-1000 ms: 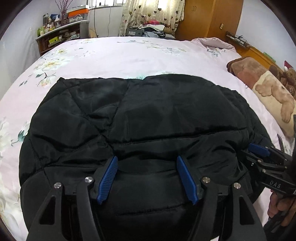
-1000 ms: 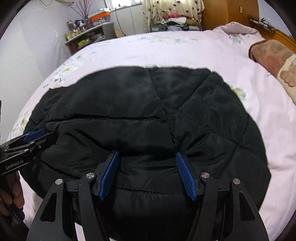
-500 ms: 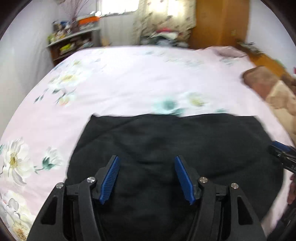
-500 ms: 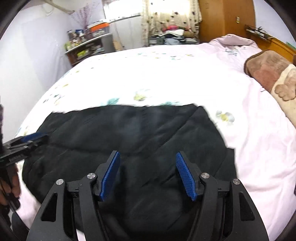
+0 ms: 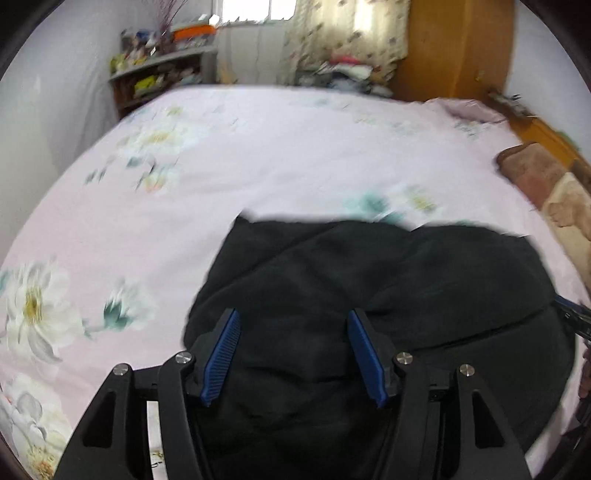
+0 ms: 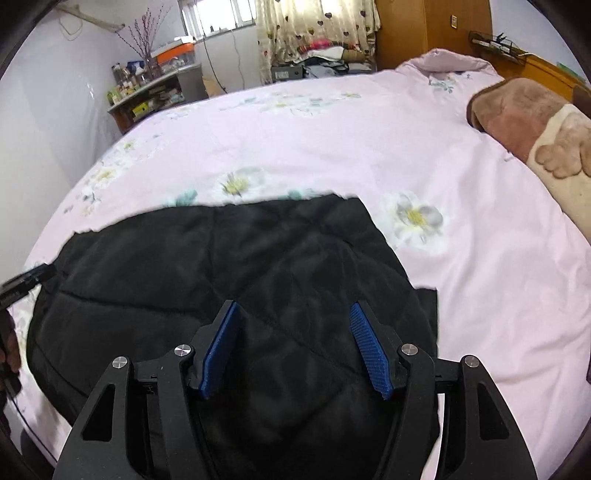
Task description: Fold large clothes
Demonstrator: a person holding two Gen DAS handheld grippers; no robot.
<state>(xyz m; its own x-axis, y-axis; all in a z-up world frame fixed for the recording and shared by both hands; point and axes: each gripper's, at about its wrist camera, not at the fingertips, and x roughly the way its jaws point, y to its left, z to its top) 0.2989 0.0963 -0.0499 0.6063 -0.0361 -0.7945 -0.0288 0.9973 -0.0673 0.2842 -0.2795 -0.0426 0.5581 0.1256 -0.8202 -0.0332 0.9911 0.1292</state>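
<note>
Left gripper (image 5: 293, 350): blue pads spread wide above the black quilted jacket (image 5: 369, 314), nothing pinched between them. Right gripper (image 6: 293, 347): likewise released, jaws apart over the same jacket (image 6: 229, 280), no fabric caught. Jacket folded into a dark block, lying flat on the pink floral bedsheet (image 6: 332, 147) near the close edge of the bed. Beyond, to the right, a brown plush blanket (image 6: 517, 110) at the head of the bed; far off, a cluttered shelf (image 6: 147, 92) and patterned curtains (image 6: 314, 22).
</note>
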